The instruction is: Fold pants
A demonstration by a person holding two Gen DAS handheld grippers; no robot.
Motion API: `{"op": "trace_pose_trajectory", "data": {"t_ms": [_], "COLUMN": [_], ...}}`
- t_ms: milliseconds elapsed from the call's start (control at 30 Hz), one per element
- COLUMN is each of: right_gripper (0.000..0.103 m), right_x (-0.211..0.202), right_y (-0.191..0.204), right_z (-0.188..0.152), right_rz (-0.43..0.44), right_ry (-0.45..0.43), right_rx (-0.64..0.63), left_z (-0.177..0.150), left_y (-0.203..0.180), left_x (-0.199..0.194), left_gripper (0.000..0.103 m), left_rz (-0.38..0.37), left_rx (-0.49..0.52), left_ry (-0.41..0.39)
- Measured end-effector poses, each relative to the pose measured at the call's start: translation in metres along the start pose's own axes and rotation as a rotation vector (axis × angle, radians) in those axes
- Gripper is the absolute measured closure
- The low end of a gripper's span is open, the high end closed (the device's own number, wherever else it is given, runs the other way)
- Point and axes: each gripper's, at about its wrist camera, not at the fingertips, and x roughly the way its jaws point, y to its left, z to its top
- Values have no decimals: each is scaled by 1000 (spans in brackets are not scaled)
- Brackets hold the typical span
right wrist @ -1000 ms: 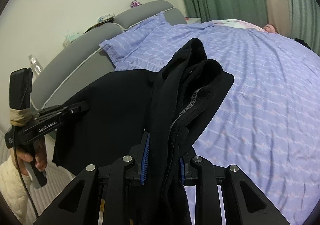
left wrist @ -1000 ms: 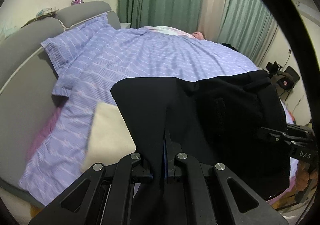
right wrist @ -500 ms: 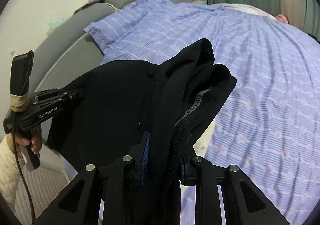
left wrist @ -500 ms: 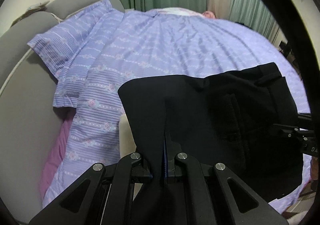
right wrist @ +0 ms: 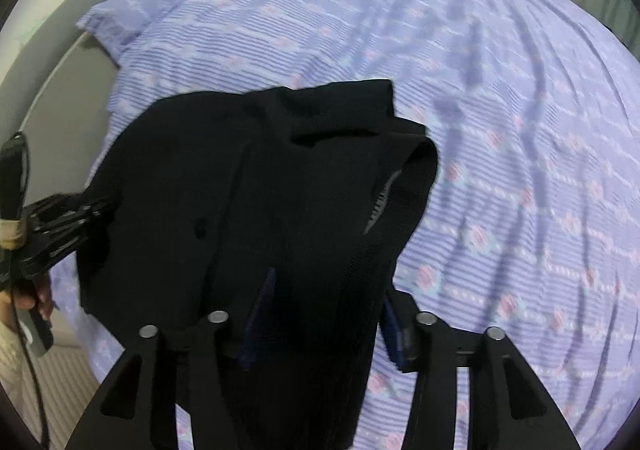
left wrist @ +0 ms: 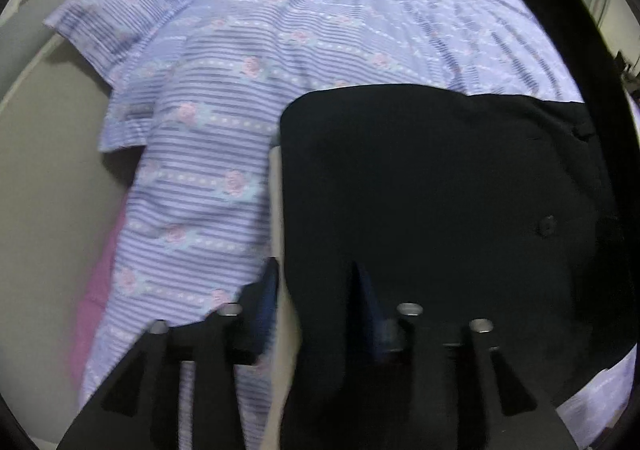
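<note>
The black pants (left wrist: 440,189) are folded over and lie low over the lilac bed cover (left wrist: 220,109). My left gripper (left wrist: 316,286) points steeply down at their left edge; its jaws are opening, with the fabric edge loose between them and the pads off it. In the right wrist view the waistband end of the pants (right wrist: 280,169) drapes between the fingers of my right gripper (right wrist: 326,298). Its jaws are opening too and its pads stand clear of the cloth. The left gripper (right wrist: 68,217) shows at the pants' far left corner.
The striped floral bed cover (right wrist: 520,169) spreads wide to the right. A grey padded headboard (left wrist: 40,169) and a matching pillow (left wrist: 140,17) lie to the left, with a pink sheet (left wrist: 100,290) below. A hand (right wrist: 28,302) holds the left gripper's handle.
Both grippers have come down towards the bed with the pants. Their jaws, shut on the fabric before, now stand apart, and the pants sit much closer to the cover.
</note>
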Motion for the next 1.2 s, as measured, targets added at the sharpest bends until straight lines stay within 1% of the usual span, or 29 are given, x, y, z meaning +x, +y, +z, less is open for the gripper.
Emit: {"op": "trace_pose_trajectory", "data": {"t_ms": [67, 100, 167, 200, 267, 300, 367, 400, 433, 467, 533, 633, 667, 700, 767, 800, 833, 900, 967, 1167, 1200], "right_gripper": [42, 42, 41, 41, 41, 41, 40, 38, 32, 29, 25, 22, 21, 20, 13, 11, 10, 9, 8, 8, 8], "right_x": [-1, -2, -7, -9, -14, -21, -39, -53, -65, -81, -107, -152, -166, -185, -219, -231, -250, -281, -307, -375, -382], "right_y": [-5, -7, -10, -12, -15, -14, -10, -7, -7, -6, -7, -16, -18, -23, -33, -37, -44, -57, -69, -115, -120], "right_z": [-6, -10, -19, -22, -25, -30, -40, -47, -50, -57, -65, -81, -86, -93, -104, -108, -116, -131, -145, -197, -203], "right_rz": [-41, -69, -157, -172, -162, -169, -199, -206, -202, -192, -165, -115, -109, -102, -93, -90, -86, -83, -82, -68, -70], "right_ry": [13, 15, 20, 30, 32, 23, -16, -41, -62, -95, -149, -209, -225, -249, -297, -313, -341, -386, -418, -479, -487], "right_rx": [4, -2, -29, -33, -39, -54, -105, -134, -147, -160, -171, -174, -175, -174, -158, -151, -143, -132, -119, -79, -76], "left_z": [-5, -7, -14, -19, -28, -34, -38, -43, -47, -48, -56, -65, -66, -65, -66, -65, -66, -66, -70, -93, -97], "left_y": [-1, 0, 2, 1, -2, -7, -12, -16, -21, -25, -40, -67, -77, -83, -103, -111, -124, -144, -173, -250, -256], "left_x": [-2, -4, -8, -13, -20, -29, -45, -57, -70, -83, -115, -164, -183, -194, -229, -242, -262, -290, -322, -386, -392], "left_gripper": [47, 42, 39, 39, 40, 40, 39, 37, 35, 34, 33, 29, 27, 23, 17, 15, 14, 6, 3, 2, 1], "left_rz": [20, 31, 41, 54, 81, 113, 137, 144, 147, 144, 126, 135, 124, 116, 98, 91, 82, 67, 56, 56, 56], "left_rx": [-3, -11, -31, -40, -37, -34, -38, -43, -47, -51, -51, -52, -56, -58, -72, -76, -78, -72, -64, -24, -23], "left_ry": [14, 25, 38, 49, 56, 62, 62, 55, 43, 28, -9, -75, -103, -119, -173, -195, -227, -275, -331, -411, -418]}}
